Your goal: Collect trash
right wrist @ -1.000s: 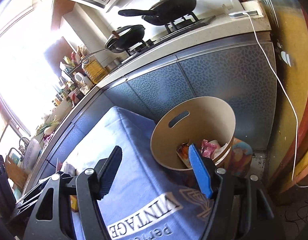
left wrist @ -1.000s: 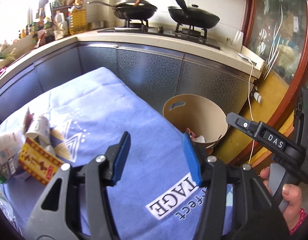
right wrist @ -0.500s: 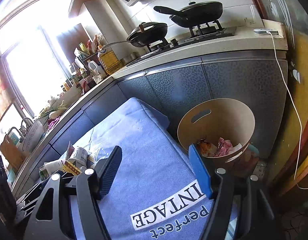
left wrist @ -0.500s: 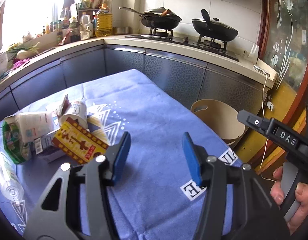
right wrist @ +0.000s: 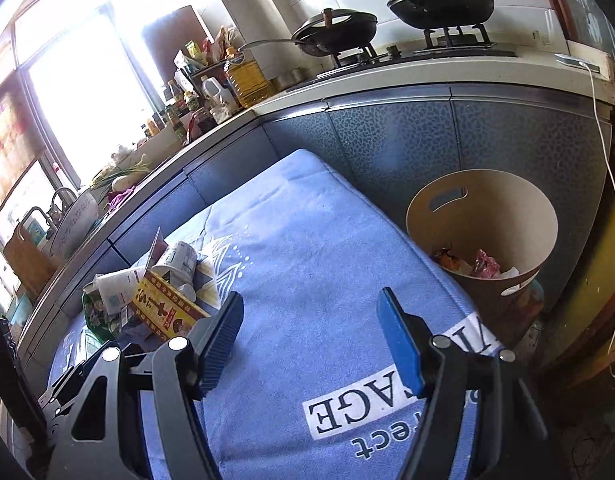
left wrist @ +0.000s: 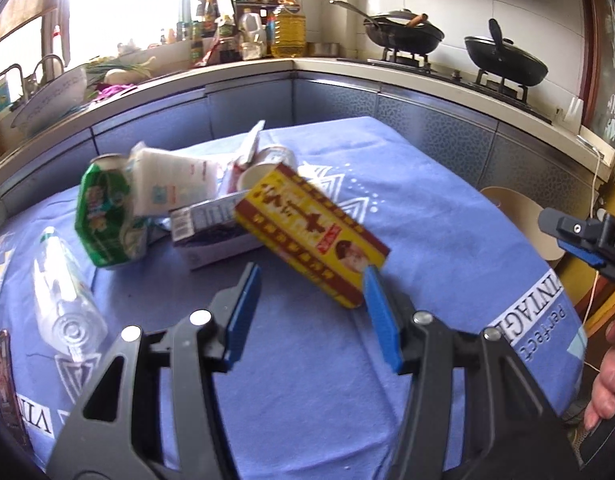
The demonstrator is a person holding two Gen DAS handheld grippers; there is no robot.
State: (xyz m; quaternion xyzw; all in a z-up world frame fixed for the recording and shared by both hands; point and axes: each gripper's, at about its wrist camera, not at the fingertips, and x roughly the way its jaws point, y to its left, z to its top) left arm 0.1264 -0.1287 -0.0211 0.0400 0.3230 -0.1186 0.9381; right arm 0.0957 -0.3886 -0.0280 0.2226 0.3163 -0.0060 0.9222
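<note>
The yellow-and-red box [left wrist: 311, 236] was motion-blurred, its print unreadable, and it hid part of the grey carton [left wrist: 211, 232]. The bin [left wrist: 519, 216] was mostly hidden behind the table's blue cloth [left wrist: 427, 208].

The left gripper [left wrist: 311, 300] is tilting downward, its blue-padded fingers [left wrist: 243, 308] standing apart with nothing pressed between them. The right gripper [right wrist: 311, 340] is angling down likewise, its fingers [right wrist: 399, 340] spread wider and empty. A hand [left wrist: 607, 380] is gripping its handle.
</note>
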